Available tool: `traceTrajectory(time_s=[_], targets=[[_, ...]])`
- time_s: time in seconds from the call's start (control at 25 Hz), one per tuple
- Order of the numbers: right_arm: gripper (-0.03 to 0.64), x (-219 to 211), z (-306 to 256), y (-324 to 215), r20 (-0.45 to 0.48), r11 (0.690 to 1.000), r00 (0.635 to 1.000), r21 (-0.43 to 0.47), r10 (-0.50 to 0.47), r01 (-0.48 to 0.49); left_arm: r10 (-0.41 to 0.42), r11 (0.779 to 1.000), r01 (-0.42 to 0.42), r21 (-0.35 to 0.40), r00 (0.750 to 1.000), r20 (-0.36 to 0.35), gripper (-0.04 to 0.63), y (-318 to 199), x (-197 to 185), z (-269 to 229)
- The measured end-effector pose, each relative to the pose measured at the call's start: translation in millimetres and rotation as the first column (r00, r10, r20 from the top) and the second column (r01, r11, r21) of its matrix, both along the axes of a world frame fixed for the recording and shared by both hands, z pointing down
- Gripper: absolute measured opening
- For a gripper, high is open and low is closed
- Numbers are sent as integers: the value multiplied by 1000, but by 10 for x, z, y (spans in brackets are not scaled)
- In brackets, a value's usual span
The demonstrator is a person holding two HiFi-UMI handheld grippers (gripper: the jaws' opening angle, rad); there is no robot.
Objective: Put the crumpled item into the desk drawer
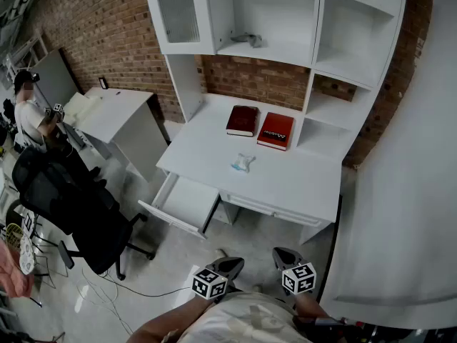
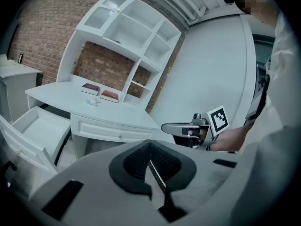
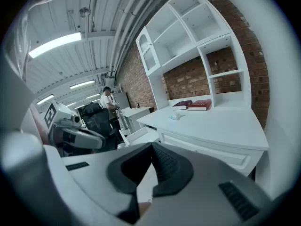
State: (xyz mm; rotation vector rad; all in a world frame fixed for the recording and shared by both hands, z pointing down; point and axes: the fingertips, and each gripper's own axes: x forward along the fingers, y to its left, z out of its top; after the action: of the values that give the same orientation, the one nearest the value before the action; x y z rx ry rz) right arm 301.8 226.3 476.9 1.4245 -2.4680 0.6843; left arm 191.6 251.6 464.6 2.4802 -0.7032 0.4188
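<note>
Your left tongs (image 1: 230,266) and right tongs (image 1: 284,256) are both closed, empty; ahead, one crumpled item (image 1: 243,162) lies on the counter (image 1: 300,181), two books (image 1: 242,120) beyond it. One drawer (image 1: 184,204) stands open ahead-left, bare floor (image 1: 243,234) between.

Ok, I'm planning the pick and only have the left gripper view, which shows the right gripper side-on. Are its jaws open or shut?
Observer: Shut. The right gripper view shows the right gripper with its jaws together and nothing between them.
Operator: Is anything next to the open drawer, past my left edge?
Observer: Yes, a black office chair stands left of the drawer, not touching it.
Operator: Is anyone else around?
Observer: One person stands beyond that chair, well away from the drawer.
</note>
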Motion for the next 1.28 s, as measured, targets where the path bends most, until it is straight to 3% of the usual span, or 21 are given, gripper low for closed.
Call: traceTrajectory(time_s=[0.64, 1.28], targets=[[23, 121, 102, 146, 6, 999, 1000, -34, -5, 5, -57, 998, 57, 3, 998, 0, 20, 7, 1, -5], [23, 163, 138, 223, 31, 999, 999, -41, -11, 12, -44, 999, 44, -8, 999, 11, 20, 112, 103, 47]])
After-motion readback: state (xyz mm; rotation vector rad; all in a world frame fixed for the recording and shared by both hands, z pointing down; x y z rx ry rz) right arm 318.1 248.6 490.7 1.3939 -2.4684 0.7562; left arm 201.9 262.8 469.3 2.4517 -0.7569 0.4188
